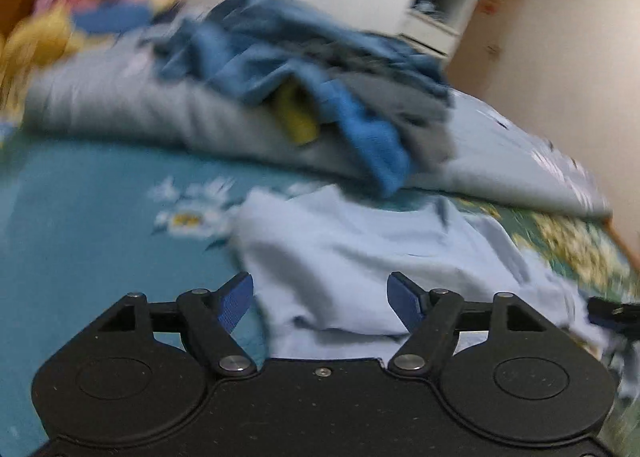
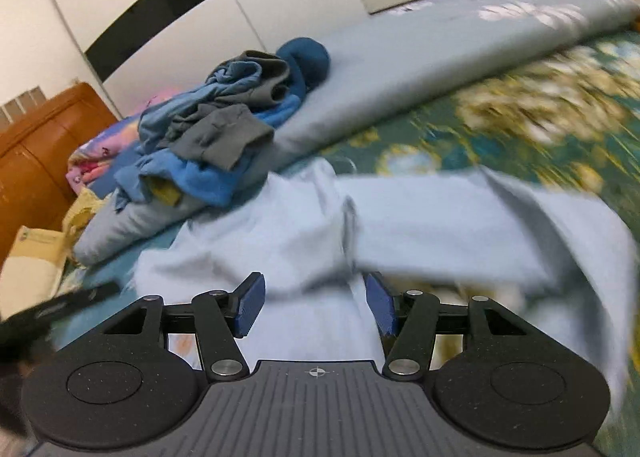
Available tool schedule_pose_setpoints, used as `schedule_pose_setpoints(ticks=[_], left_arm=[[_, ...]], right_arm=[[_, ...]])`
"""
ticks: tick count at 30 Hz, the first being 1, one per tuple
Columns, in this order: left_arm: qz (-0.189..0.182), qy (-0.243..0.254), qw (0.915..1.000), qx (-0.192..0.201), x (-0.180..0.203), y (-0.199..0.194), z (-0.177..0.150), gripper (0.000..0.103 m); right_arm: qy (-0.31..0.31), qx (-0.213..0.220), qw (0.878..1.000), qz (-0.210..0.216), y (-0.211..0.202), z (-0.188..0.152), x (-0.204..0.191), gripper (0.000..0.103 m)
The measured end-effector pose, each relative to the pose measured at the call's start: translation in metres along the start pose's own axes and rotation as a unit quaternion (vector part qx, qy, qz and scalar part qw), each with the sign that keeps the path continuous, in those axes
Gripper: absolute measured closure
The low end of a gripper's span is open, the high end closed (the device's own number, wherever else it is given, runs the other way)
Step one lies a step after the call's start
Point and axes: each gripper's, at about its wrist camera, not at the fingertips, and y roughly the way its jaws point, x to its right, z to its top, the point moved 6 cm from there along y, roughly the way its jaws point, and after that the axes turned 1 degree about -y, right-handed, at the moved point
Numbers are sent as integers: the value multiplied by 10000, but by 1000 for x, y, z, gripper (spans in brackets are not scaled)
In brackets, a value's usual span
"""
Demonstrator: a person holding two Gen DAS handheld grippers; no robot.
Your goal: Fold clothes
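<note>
Now your left gripper (image 1: 320,303) has its blue pads (image 1: 236,303) spread wide, and the pale blue garment (image 1: 360,257) lies on the bed between and just ahead of them, not pinched. Your right gripper (image 2: 316,305) also stands open, with the same pale blue garment (image 2: 400,225) bunched between its fingers and spreading to the right over the floral bedsheet (image 2: 520,113). Further away, a grey folded duvet (image 2: 400,69) crosses the bed, and on it sits a pile of blue and grey clothes (image 2: 224,125). Behind stands a white wardrobe (image 2: 200,9). Both pictures are blurred.
</note>
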Motion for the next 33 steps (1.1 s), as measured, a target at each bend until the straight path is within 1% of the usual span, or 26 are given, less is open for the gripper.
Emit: schedule_pose_setpoints(ticks=[2,4,5,6,7,8,9,11,13,14,17,19,20,21,22,23,24,25,26,27,28,30,31,33], left_arm=[[-108,-353,9992,-129,-14,8,2,31],[-141,-437,9988,-169,-18,9,4,31],[-169,-438,9988,-168,-19,9,5,31],[-197,-439,9987,-168,-20,10,6,31],[-226,-442,9986,-168,-21,11,7,31],[-267,-466,9984,-167,-21,15,9,31],[-307,-489,9982,-167,-21,19,11,31],[-331,-521,9980,-170,-22,25,13,31],[-304,-539,9979,-176,-22,29,13,31],[-279,-549,9979,-179,-23,31,13,31],[-254,-758,9964,-278,-27,43,13,31],[-250,-942,9946,-344,-30,52,12,31],[-258,-999,9942,-310,-30,54,13,33],[-284,-1081,9934,-265,-31,55,14,38],[-286,-1193,9921,-244,-33,56,16,44],[-253,-1297,9908,-288,-35,58,16,75],[-218,-1398,9894,-331,-38,60,17,98],[-166,-1448,9887,-363,-40,61,17,99],[-112,-1405,9896,-299,-40,56,18,99],[-58,-1362,9904,-235,-41,52,19,99],[-1,-1323,9911,-171,-43,47,20,100],[166,-1353,9906,-57,-60,36,25,100],[193,-1416,9897,-68,-71,33,27,100],[441,-1275,9909,-7,-91,26,29,99]], right_arm=[[-1,-129,9999,-107,29,15,1,50],[116,-246,9993,-238,49,23,6,50],[191,-309,9988,-315,59,26,9,53],[330,-385,9979,-393,65,27,14,59],[456,-440,9975,-302,69,26,17,68],[552,-489,9971,-209,71,25,20,89],[529,-514,9972,-105,72,24,18,98],[368,-476,9982,84,70,27,12,100],[138,-18,9994,306,56,40,3,100],[96,300,9991,293,47,48,3,100],[-10,637,9979,-143,46,60,11,100],[-142,254,9993,-224,66,52,15,100],[-161,128,9995,-243,73,46,17,100],[-162,32,9995,-265,79,42,19,99],[-86,61,9995,-298,76,41,21,98],[-11,90,9994,-331,74,41,23,95],[62,127,9993,-353,71,41,25,92],[123,199,9992,-330,63,42,27,90],[174,272,9990,-320,55,44,28,85],[181,349,9986,-360,46,46,29,82],[187,396,9983,-390,37,46,30,82],[182,420,9979,-448,18,40,34,80],[180,432,9978,-477,8,36,36,79],[175,456,9974,-536,-11,30,40,76]])
